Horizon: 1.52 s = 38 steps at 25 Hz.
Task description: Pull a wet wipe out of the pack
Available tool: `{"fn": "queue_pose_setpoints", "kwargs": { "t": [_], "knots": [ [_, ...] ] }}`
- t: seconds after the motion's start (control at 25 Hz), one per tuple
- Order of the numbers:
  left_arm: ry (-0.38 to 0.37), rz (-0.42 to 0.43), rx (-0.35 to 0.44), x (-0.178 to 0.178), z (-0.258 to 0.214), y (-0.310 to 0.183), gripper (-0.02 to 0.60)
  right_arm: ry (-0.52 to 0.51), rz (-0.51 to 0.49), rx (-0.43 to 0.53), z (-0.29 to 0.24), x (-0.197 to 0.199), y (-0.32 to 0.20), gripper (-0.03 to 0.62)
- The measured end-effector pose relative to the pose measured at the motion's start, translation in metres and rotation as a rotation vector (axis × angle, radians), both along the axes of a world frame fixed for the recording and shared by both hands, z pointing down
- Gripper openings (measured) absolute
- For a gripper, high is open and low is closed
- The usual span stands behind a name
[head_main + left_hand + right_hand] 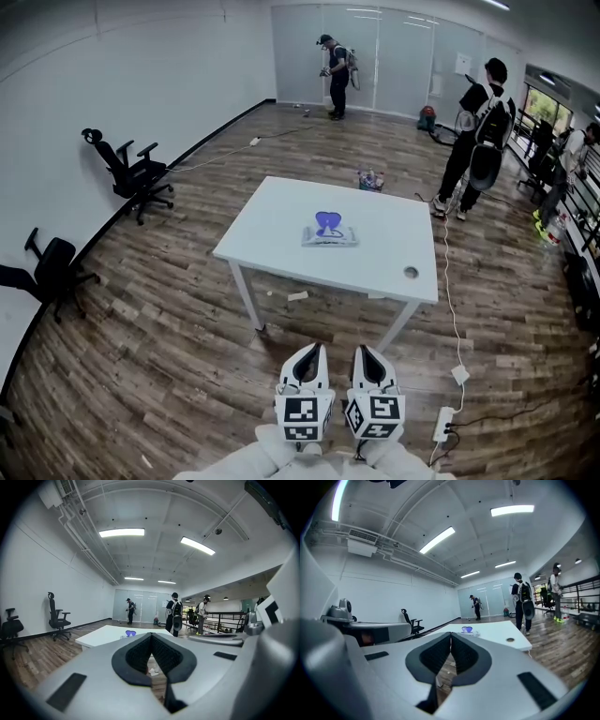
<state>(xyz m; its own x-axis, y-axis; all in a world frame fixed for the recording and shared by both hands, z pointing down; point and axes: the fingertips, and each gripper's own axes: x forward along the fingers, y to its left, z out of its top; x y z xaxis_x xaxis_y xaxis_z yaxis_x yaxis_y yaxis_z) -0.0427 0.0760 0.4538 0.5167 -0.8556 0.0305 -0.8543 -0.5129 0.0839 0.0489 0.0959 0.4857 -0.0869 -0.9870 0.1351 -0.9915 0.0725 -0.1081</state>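
- Holding the white left gripper (312, 352) just beside the white right gripper (366, 352), both pointing forward above the brown wood-plank floor (169, 356).
- Pressing the left gripper's dark padded jaws together at the tips, with nothing between them.
- Pressing the right gripper's jaws together the same way, also clamped on nothing.
- Leaving the pale, flat wet-wipe pack (330, 234) lying near the middle of the white rectangular table (281, 211), a purple flap (326, 221) showing on top, well apart from both grippers.
- Sharing the room with black office chairs (136, 173) along the left wall and with people standing (478, 141) beyond the table.
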Motion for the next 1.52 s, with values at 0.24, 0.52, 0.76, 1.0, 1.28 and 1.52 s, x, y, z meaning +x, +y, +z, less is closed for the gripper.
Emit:
{"fn": "queue_pose_setpoints", "kwargs": {
  "t": [0.24,0.52,0.76,1.0,1.28,1.52],
  "knots": [
    [0.003,-0.021,-0.006,-0.006,0.002,-0.013,0.000,0.000,-0.019,-0.016,0.005,-0.007,-0.010,0.009],
    [0.001,-0.032,-0.012,-0.007,0.005,-0.020,0.000,-0.006,-0.024,-0.029,0.008,-0.006,-0.018,0.009],
    [-0.001,-0.054,-0.014,-0.013,0.008,-0.032,0.000,-0.007,-0.044,-0.030,0.011,-0.013,-0.030,0.009],
    [0.000,-0.060,-0.007,-0.017,0.009,-0.041,0.000,-0.003,-0.037,0.002,0.007,-0.014,-0.041,0.009],
    [0.013,-0.063,-0.016,-0.010,0.010,-0.057,0.000,-0.042,-0.032,-0.002,0.010,-0.005,-0.052,0.009],
    [-0.005,-0.035,-0.017,0.002,0.015,-0.069,0.000,-0.048,-0.006,-0.005,0.014,0.008,-0.066,0.009]
  ]
}}
